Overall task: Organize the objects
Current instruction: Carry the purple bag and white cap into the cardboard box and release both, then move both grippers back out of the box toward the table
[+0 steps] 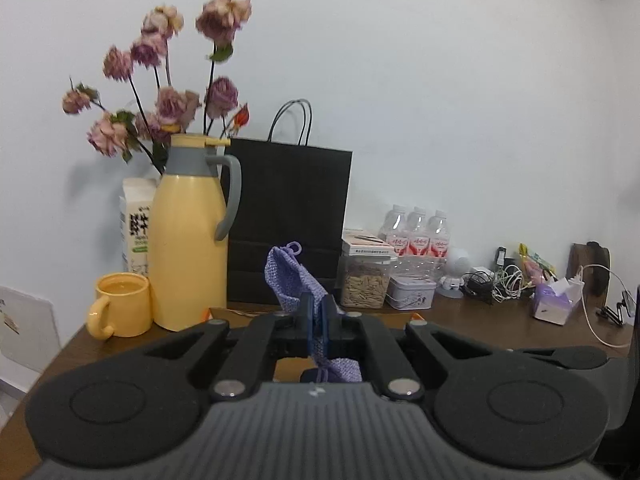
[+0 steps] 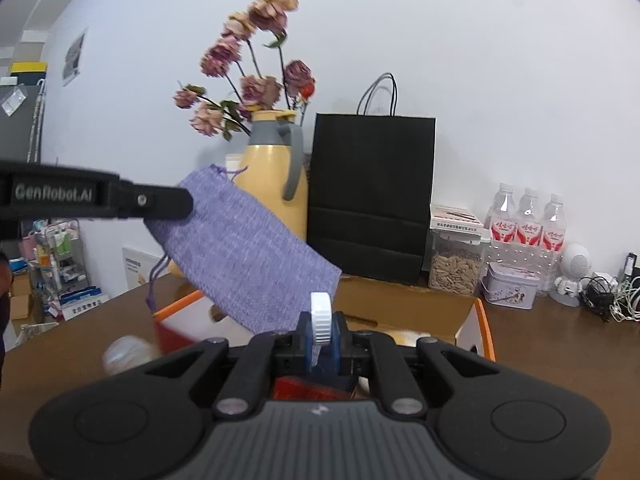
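Note:
My left gripper [image 1: 319, 307] is shut on a purple knitted drawstring pouch [image 1: 286, 276], whose cloth sticks up above the blue pads and hangs below them. The right wrist view shows that left gripper [image 2: 176, 200] reaching in from the left and holding the pouch [image 2: 248, 256] up in the air, tilted, above an open cardboard box [image 2: 404, 308]. My right gripper [image 2: 322, 322] is shut on a small white ribbed piece [image 2: 321, 308] that stands upright between its pads, just below the pouch's lower corner.
On the brown table [image 2: 560, 352] along the white wall stand a yellow jug [image 1: 188, 236] with dried flowers [image 1: 172, 92] behind it, a yellow mug [image 1: 120, 304], a black paper bag [image 1: 290, 224], a seed jar [image 1: 365, 280], a tin [image 1: 412, 292], water bottles [image 1: 418, 236] and tangled cables [image 1: 500, 280].

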